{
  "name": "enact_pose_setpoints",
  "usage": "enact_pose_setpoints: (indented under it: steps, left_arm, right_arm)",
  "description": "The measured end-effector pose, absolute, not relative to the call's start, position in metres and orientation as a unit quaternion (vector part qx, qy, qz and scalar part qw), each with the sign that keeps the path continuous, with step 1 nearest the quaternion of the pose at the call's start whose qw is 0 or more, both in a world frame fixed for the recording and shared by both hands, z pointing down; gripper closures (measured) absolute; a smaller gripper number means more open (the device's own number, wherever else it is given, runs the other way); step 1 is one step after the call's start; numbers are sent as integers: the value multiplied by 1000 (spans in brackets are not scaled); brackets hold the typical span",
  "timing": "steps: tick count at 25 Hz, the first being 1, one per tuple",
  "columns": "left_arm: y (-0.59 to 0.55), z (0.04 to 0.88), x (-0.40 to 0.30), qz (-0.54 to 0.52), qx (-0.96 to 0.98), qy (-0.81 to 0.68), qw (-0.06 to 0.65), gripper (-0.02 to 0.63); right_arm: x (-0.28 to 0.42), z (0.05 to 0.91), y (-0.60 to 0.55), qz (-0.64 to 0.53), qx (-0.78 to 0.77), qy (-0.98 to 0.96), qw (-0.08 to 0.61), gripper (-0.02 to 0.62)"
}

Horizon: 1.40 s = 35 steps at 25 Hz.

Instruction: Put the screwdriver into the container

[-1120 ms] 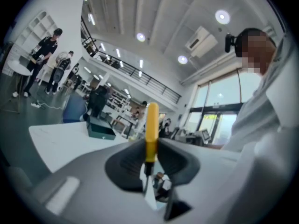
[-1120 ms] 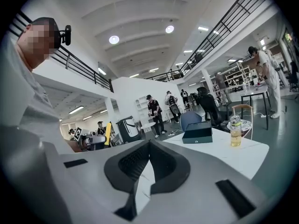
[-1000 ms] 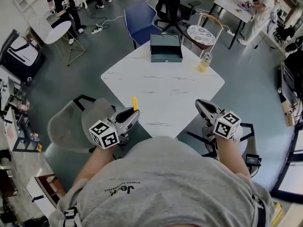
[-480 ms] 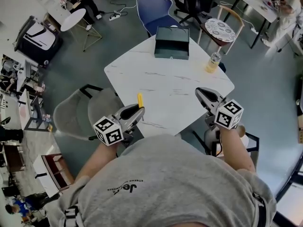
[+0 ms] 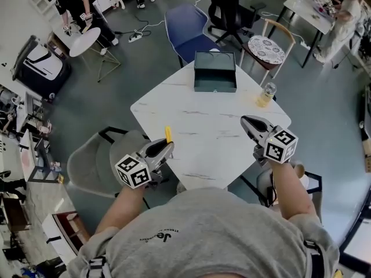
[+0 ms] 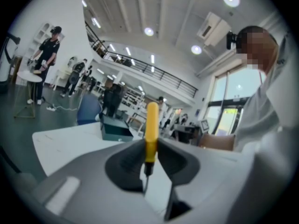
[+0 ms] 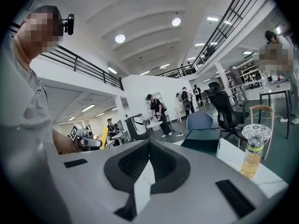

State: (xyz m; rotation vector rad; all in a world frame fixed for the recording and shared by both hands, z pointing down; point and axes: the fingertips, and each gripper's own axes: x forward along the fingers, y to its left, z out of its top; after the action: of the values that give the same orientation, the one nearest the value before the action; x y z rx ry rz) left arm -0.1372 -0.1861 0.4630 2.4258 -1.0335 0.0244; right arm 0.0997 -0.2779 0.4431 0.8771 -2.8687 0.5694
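An open-plan office-lab hall — mezzanine railing (image 7: pixel 88 65), office chair (image 5: pixel 223 7), people (image 5: pixel 73 6) working at scattered tables (image 5: pixel 81 41).

Yellow-handled screwdriver (image 6: pixel 151 125) stands upright, shaft down, clamped in the left tongs (image 6: pixel 150 146). Dark green container (image 5: pixel 215 86), open, seemingly empty, sits near the table (image 5: pixel 220 126)'s far corner.

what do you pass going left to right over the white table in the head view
left gripper, jaws shut on the yellow screwdriver → dark container → bottle; the right gripper overlaps the bottle's span, so it's left out
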Motion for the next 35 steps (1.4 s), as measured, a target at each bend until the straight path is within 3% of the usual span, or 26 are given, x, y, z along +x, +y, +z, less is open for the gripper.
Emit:
enact_pose_setpoints:
  steps: [13, 35]
  left_arm:
    - [-297, 457, -152, 62, 913, -355, 191, 526]
    - [-486, 518, -64, 202, 928, -289, 124, 526]
  right_arm:
    - [91, 442, -353, 154, 329, -930, 59, 588]
    - [79, 511, -471, 146, 348, -922, 88, 588]
